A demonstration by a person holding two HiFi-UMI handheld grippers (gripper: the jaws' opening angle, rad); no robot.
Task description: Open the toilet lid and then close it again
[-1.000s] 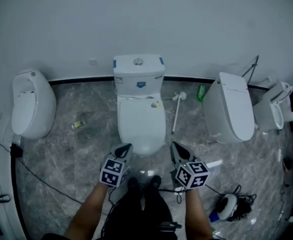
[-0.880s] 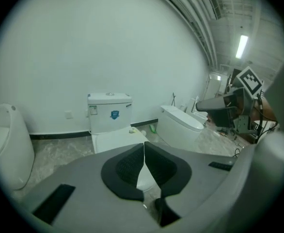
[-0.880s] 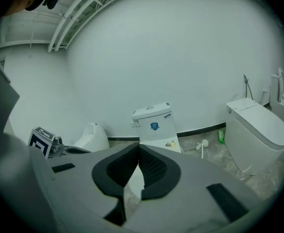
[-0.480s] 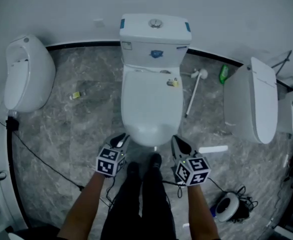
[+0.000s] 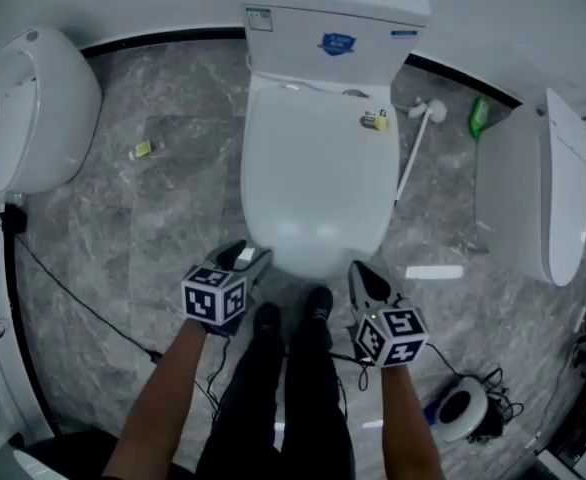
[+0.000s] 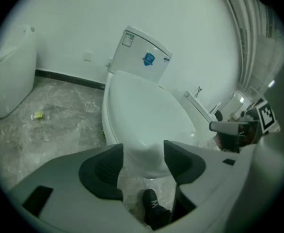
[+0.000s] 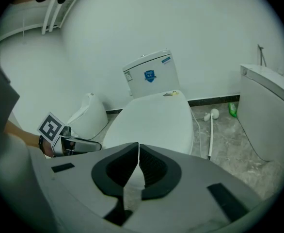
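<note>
A white toilet stands in the middle with its lid (image 5: 318, 168) down flat over the bowl, the tank (image 5: 333, 13) behind it. My left gripper (image 5: 251, 258) hovers at the lid's front left edge. Its jaws have just been opening and stand open with nothing between them. In the left gripper view the front of the lid (image 6: 147, 115) shows beyond the left gripper (image 6: 144, 152), apart from the pads. My right gripper (image 5: 358, 274) is at the front right of the bowl, shut and empty. It (image 7: 138, 147) points at the lid (image 7: 154, 120).
A white fixture (image 5: 33, 108) stands at the left and another white toilet (image 5: 533, 188) at the right. A toilet brush (image 5: 413, 158) and a green bottle (image 5: 480, 116) lie between the toilets. A black cable (image 5: 73, 298) crosses the floor. The person's shoes (image 5: 293, 323) are just before the bowl.
Both grippers have sunk toward the front of the toilet and the head view has drawn closer. The left jaws have opened; the right jaws stay shut.
</note>
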